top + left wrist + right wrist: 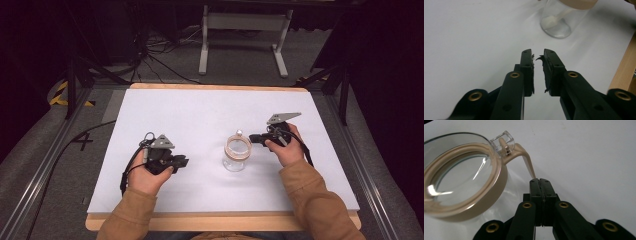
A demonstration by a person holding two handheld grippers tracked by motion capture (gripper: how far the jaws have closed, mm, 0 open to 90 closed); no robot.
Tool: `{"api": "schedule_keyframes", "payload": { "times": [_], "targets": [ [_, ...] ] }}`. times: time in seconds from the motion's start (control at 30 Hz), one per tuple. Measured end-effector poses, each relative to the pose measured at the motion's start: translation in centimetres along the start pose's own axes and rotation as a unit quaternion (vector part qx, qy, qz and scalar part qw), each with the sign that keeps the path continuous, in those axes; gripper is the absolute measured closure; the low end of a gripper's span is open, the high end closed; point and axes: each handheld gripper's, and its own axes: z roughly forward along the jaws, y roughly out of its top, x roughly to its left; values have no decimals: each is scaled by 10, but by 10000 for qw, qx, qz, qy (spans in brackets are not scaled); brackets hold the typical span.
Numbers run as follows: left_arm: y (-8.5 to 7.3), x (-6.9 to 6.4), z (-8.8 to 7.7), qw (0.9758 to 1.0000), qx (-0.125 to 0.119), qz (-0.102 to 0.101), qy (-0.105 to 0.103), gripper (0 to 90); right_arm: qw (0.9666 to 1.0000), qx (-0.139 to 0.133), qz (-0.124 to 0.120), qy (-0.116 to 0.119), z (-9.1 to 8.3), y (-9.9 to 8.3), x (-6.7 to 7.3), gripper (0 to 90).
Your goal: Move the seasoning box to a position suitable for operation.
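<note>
Right gripper [539, 180] has its jaws shut tight on the tip of the beige latch tab [527, 162] that hangs off the lid hinge of the glass jar [236, 156]; in the right gripper view the tab end sits pinched right at the jaw tips, w/ very little of it inside the pads. Jar stands upright on the white table [200, 110], roughly mid-table, and everything else is placed off it: right gripper touching the jar's right side at lid height, left gripper [181, 162] well apart to the jar's left, low near the table surface. Left gripper's jaws are a narrow gap apart w/ nothing between them, pointing toward the jar base in the left gripper view; its pads [531, 72] look torn and frayed. Lid [461, 177] w/ its beige rim seems seated on the jar, clasp [502, 141] not yet released as far as I can tell. Risks, my read: grip on the tab is so shallow that a pull could slip off and snap the tab back. Jar isn't braced by anything, so a sideways or upward tug on the latch could tip or drag it, esp. since it's light, empty glass. If the left gripper comes in to steady it, worn pads on smooth glass may slide.
</note>
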Motion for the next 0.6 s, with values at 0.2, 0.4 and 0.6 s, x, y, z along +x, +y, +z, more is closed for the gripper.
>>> {"api": "schedule_keyframes", "payload": {
  "times": [0.2,0.4,0.6],
  "targets": [
    [24,-7,39,9995,55,244,-216,875,9995,-132,-48,-275,-36,-11,11,900],
    [40,-4,69,9990,111,274,-328,887,9991,-240,79,-339,-59,-24,17,900],
    [49,-1,74,9988,59,295,-383,871,9981,-610,106,-74,-71,-14,18,900]
  ]
}}
